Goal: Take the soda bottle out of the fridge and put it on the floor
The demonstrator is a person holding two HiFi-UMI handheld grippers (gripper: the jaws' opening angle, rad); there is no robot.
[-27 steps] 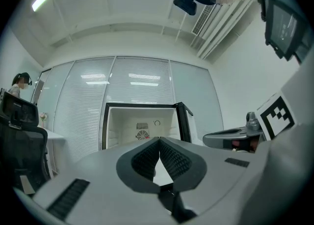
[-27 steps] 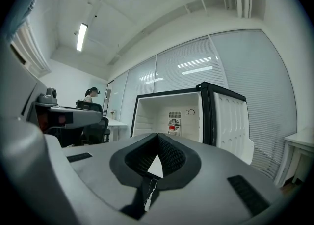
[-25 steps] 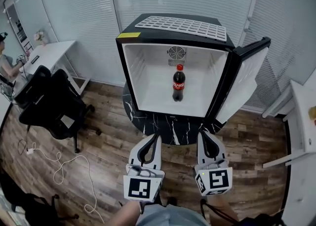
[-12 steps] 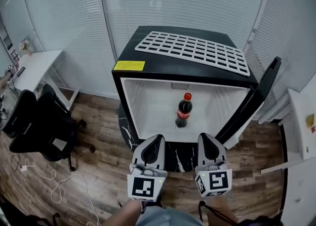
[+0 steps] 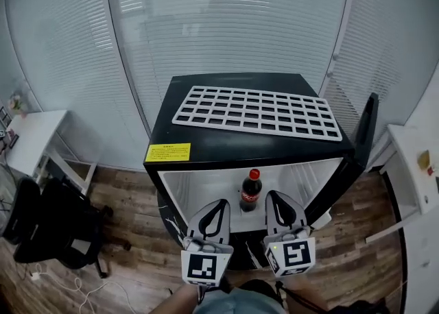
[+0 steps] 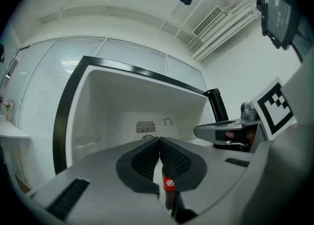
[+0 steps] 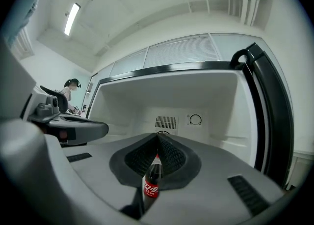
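A dark soda bottle (image 5: 250, 190) with a red cap and red label stands upright inside the open black fridge (image 5: 226, 142), on its white floor. My two grippers hang just in front of the opening, one on each side of the bottle and apart from it. The left gripper (image 5: 222, 203) is shut and empty, and so is the right gripper (image 5: 271, 195). In the left gripper view the bottle (image 6: 169, 189) shows below the closed left gripper (image 6: 159, 139). In the right gripper view the bottle (image 7: 151, 184) stands beyond the closed right gripper (image 7: 157, 135).
The fridge door (image 5: 365, 131) stands open at the right. A white wire rack (image 5: 257, 110) lies on the fridge top. A black office chair (image 5: 41, 227) and white desk (image 5: 27, 145) stand at the left, a white table (image 5: 415, 182) at the right. A person (image 7: 68, 91) sits far left.
The head view has risen and come closer: the fridge top now fills the middle and hides most of the interior. Both grippers have moved nearer the opening, still shut.
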